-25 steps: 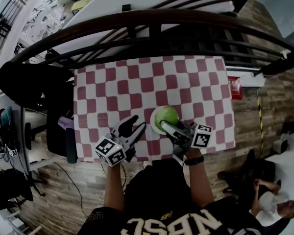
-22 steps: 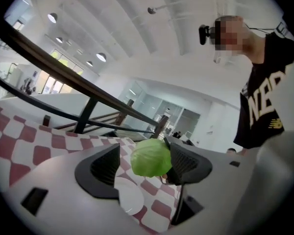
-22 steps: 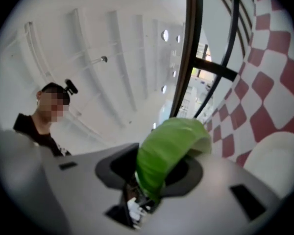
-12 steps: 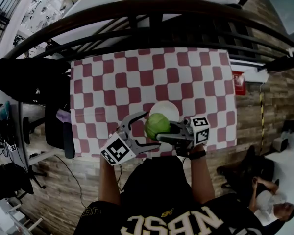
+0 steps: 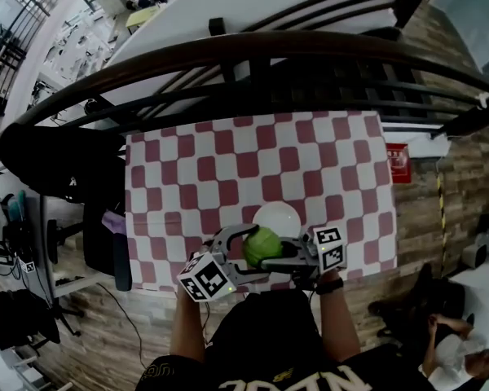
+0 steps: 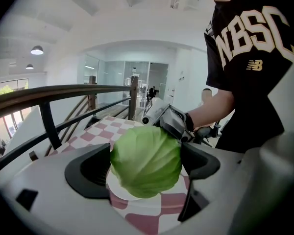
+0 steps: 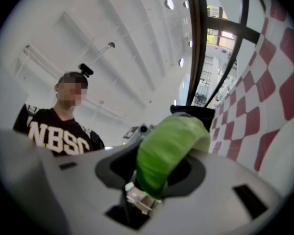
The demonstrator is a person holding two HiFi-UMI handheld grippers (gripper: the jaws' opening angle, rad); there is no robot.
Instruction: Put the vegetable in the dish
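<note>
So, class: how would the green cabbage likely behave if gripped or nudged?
The cabbage looks round, so it would probably roll if nudged. It holds its shape in the right tongs, so it is likely firm, not floppy. Its smooth outer leaf might slip.

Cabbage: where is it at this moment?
In the head view the cabbage sits low centre, clamped in the right gripper just on the person's side of the white dish; the jaws of the left gripper are closing around it.

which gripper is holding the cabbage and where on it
The right gripper clamps the cabbage across its sides. The left gripper is closing its jaws around it, not pressing yet.
</note>
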